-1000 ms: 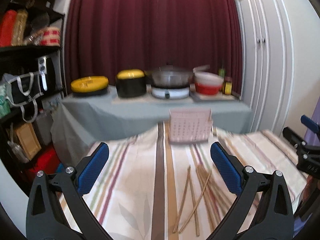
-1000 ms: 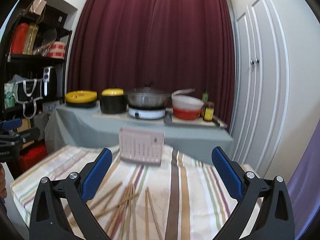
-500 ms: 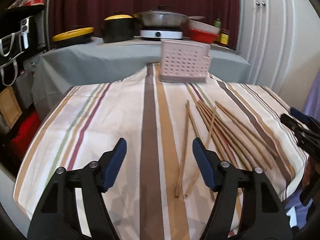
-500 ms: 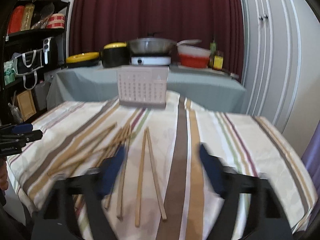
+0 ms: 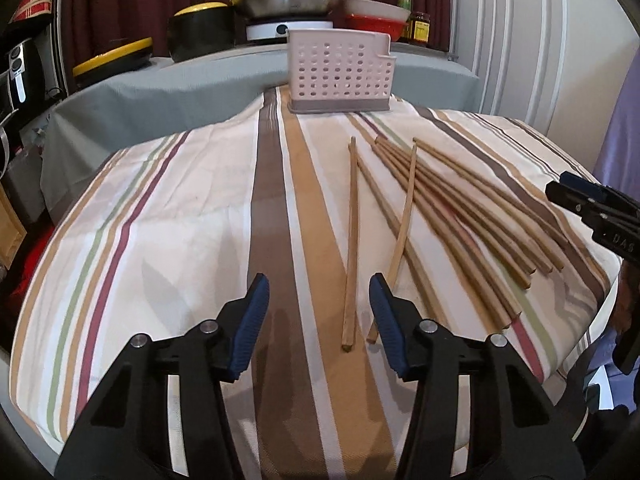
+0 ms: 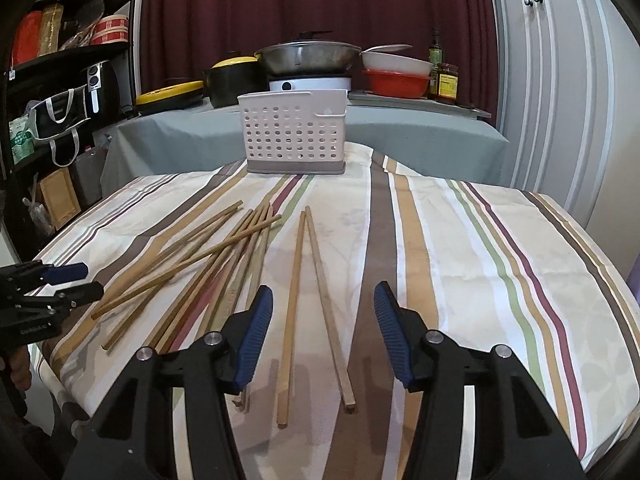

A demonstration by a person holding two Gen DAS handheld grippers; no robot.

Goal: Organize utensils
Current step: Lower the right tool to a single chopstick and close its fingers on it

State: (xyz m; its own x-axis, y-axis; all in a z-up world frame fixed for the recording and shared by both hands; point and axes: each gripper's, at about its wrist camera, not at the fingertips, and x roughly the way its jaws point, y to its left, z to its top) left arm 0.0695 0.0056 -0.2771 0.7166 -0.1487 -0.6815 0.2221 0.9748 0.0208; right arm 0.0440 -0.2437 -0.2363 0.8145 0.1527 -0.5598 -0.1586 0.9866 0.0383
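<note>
there, pot [image 6: 234, 80], wok [image 6: 306, 56] behind perforated caddy [image 6: 294, 136].

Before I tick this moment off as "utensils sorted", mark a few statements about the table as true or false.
1. The white perforated holder stands upright at the table's far end. True.
2. Chopsticks already stand in the holder. False: none shows in it; the chopsticks all lie flat on the striped tablecloth.
3. The right gripper is clamped on a chopstick. False: its jaws are apart above a separate pair, pressing on nothing.
4. The left gripper holds nothing. True.
5. A wok sits on a cooker on the grey-covered table behind. True.
6. The chopsticks are bundled neatly in parallel. False: several cross one another.
</note>
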